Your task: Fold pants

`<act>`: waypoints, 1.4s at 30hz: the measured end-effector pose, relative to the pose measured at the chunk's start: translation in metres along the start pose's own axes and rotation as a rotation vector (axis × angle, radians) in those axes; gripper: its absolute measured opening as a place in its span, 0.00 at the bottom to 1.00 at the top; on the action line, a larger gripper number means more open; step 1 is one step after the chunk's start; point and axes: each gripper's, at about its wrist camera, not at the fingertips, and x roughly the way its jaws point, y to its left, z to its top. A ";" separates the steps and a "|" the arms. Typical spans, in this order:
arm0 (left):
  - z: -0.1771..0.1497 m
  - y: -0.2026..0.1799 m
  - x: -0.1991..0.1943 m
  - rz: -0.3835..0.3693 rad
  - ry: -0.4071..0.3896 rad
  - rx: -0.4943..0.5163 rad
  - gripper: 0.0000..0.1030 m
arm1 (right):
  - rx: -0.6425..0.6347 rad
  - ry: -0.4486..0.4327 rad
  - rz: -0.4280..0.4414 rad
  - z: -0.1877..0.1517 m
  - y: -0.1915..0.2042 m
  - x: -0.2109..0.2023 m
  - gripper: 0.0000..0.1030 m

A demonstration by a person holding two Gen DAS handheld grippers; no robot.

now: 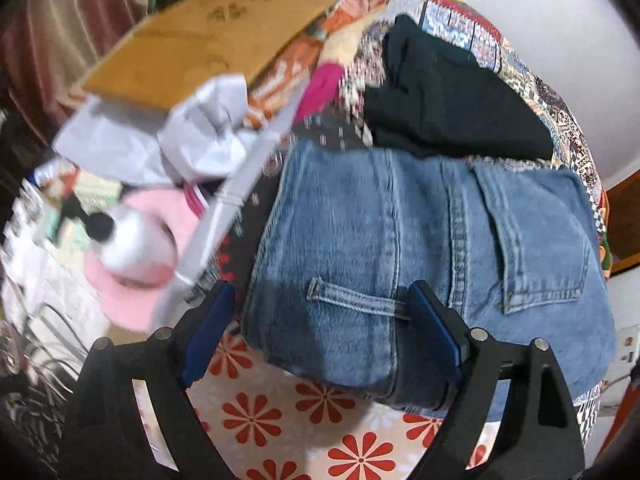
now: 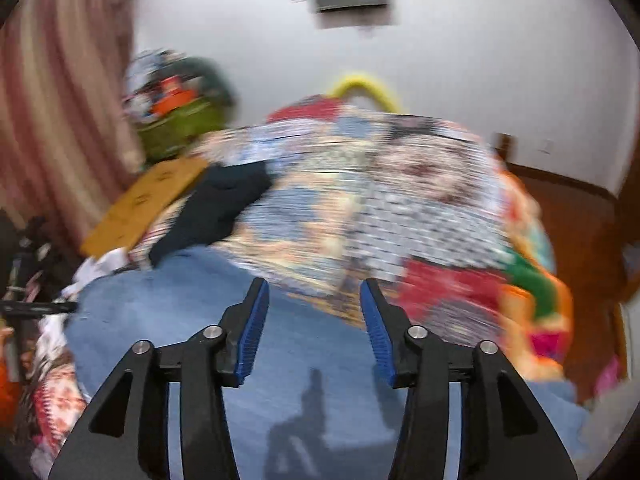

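A: Denim pants point(image 1: 400, 248) are seen already folded into a compact block, lying on a patchwork bedspread point(image 1: 568, 148), with the near edge over a floral cloth point(image 1: 280, 440). The back pocket and a belt loop are turned up.

B: Task progress?

A: Judged as nearly done. The main folds look made; a last tidy or a placing on a pile may be left. A dark folded garment point(image 1: 452, 100) is lying just beyond the pants.

B: Left tool?

A: The left tool point(image 1: 320, 328) is held open wide over the waistband end of the pants. Nothing is pinched; the right-hand pad is seen close to the belt loop, but contact cannot be told.

B: Right tool?

A: The right tool point(image 2: 314, 332) is parted about halfway, with nothing between the pads. Blue denim is seen below it, apart from it, and its shadow is cast on the cloth. That view is badly blurred.

B: Any writing?

A: Dark marks are printed on a brown cardboard box point(image 1: 208, 44) at the far left, but they cannot be read. No brand tag is made out on the pants.
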 end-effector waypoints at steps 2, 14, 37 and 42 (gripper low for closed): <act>-0.006 0.001 0.010 -0.065 0.040 -0.022 0.86 | -0.037 0.025 0.059 0.009 0.025 0.025 0.47; -0.018 0.006 0.012 -0.145 0.064 -0.058 0.65 | -0.162 0.253 0.195 0.032 0.087 0.162 0.47; -0.009 0.002 0.001 -0.110 -0.015 -0.180 0.29 | -0.171 0.244 0.252 0.025 0.098 0.162 0.18; -0.014 -0.021 -0.029 0.063 -0.179 -0.048 0.18 | -0.172 0.190 0.226 0.028 0.098 0.155 0.06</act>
